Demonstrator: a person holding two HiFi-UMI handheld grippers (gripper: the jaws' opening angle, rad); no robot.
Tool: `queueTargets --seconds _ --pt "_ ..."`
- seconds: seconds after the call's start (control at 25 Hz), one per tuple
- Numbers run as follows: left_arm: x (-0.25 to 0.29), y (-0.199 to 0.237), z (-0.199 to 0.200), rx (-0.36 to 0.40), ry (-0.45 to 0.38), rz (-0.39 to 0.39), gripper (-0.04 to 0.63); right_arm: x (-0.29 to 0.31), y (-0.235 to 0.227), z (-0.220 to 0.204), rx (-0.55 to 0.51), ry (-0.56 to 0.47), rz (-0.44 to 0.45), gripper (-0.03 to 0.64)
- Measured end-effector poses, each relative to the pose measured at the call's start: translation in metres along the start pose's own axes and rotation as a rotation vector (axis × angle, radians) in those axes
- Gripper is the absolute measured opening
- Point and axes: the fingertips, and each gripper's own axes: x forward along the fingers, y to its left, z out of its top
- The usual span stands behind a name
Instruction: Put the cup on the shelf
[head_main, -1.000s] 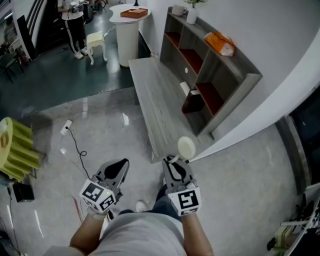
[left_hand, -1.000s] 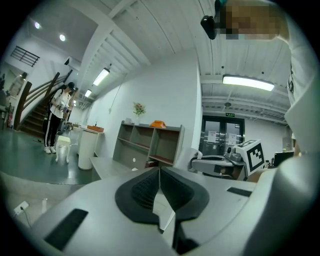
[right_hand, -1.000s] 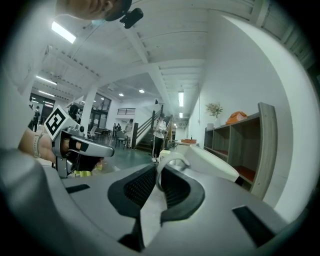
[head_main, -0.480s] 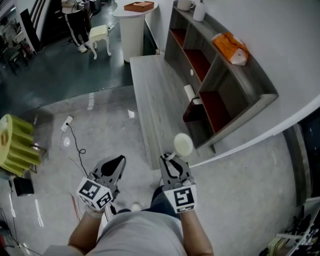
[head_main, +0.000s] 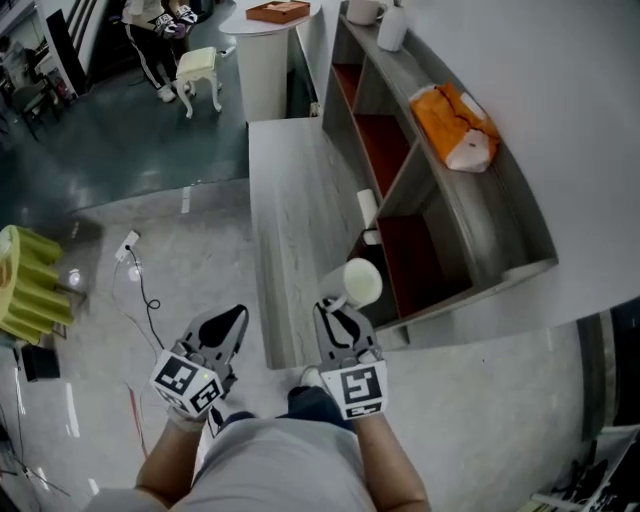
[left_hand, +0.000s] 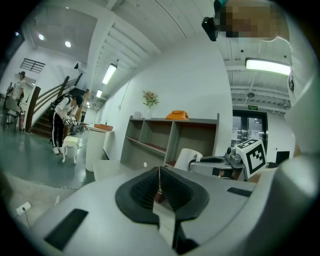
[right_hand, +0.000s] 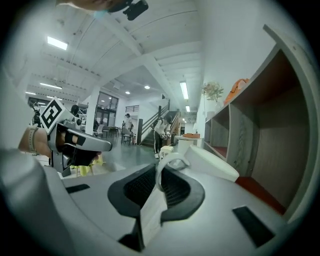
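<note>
1. In the right gripper view, the handle of the cup (right_hand: 212, 161) is seen pinched between the closed jaws of the right gripper (right_hand: 161, 176). In the left gripper view, the left gripper (left_hand: 160, 186) is shown pressed together on nothing.
2. Only in the head view is the cup located: it is held above the near end of a grey bench (head_main: 290, 215), just before the shelf (head_main: 470, 215).
3. The handle is largely hidden there by the gripper, and the nearest shelf bay is lost in shadow.
4. Beyond, a glossy floor (head_main: 150, 160), a round white table (head_main: 265, 55) and a stool (head_main: 197, 68) are seen.
</note>
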Motion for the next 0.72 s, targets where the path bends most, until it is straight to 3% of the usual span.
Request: queueTargets --seconds 0.36,0.72 --pt "0.060 -0.002 0.016 -0.006 -0.011 0.067 0.018 0.037 -0.080 0.002 -0.018 0.038 -0.052 0.040" --pt "0.085 0.004 0.030 0.017 0.006 0.037 0.018 0.062 -0.136 -0.008 0.013 0.092 -0.182 0.040"
